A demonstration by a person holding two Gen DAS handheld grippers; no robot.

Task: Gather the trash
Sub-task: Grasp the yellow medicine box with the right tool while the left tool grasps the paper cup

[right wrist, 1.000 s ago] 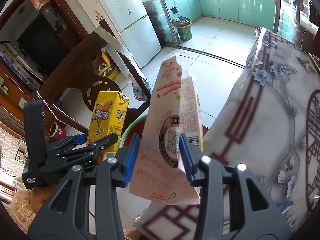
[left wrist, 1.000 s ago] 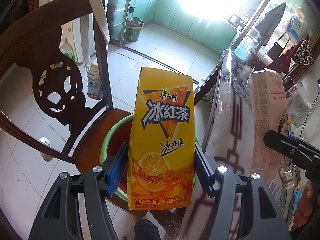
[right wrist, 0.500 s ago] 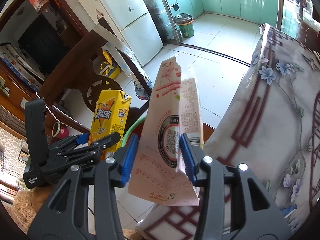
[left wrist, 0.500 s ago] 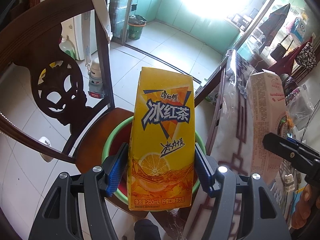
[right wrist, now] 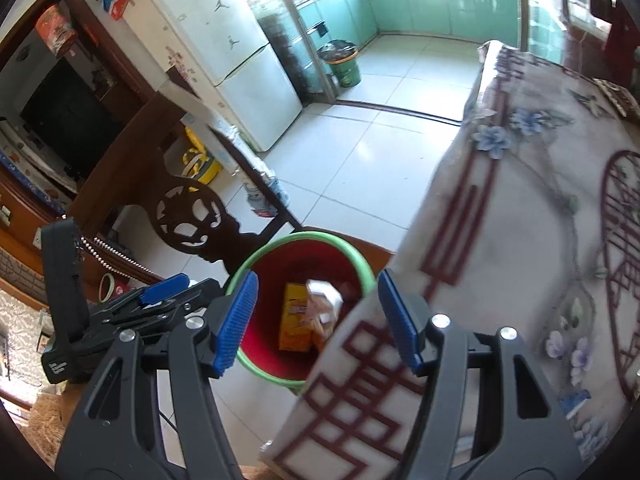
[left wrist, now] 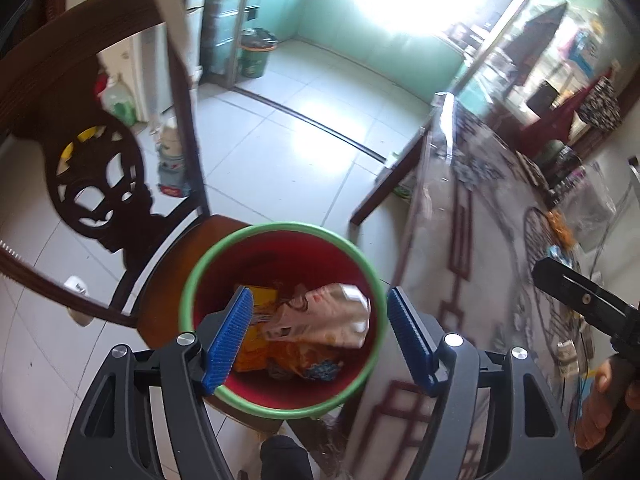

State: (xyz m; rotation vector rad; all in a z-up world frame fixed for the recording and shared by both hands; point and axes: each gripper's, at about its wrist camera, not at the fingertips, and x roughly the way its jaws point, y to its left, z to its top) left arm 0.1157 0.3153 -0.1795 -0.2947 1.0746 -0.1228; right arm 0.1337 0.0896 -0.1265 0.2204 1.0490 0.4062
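Note:
A red bin with a green rim (left wrist: 276, 228) stands on a wooden chair seat; it also shows in the right wrist view (right wrist: 352, 252). Inside lie the yellow iced-tea carton (left wrist: 250, 356) (right wrist: 296, 322) and the pale pink carton (left wrist: 324, 318) (right wrist: 324, 300), with other wrappers. My left gripper (left wrist: 320, 340) is open and empty right above the bin. My right gripper (right wrist: 318, 318) is open and empty, above the bin's right side and the table edge.
The dark carved chair back (left wrist: 96, 184) rises left of the bin. A table with a flowered cloth (right wrist: 520, 240) is on the right, with small clutter (left wrist: 560, 232) on it. Tiled floor, a fridge (right wrist: 240, 68) and a green bin (right wrist: 342, 62) lie beyond.
Both grippers opened and let go of their cartons. The yellow carton and the pink carton dropped into the red bin. Both views now look down more steeply at the bin.

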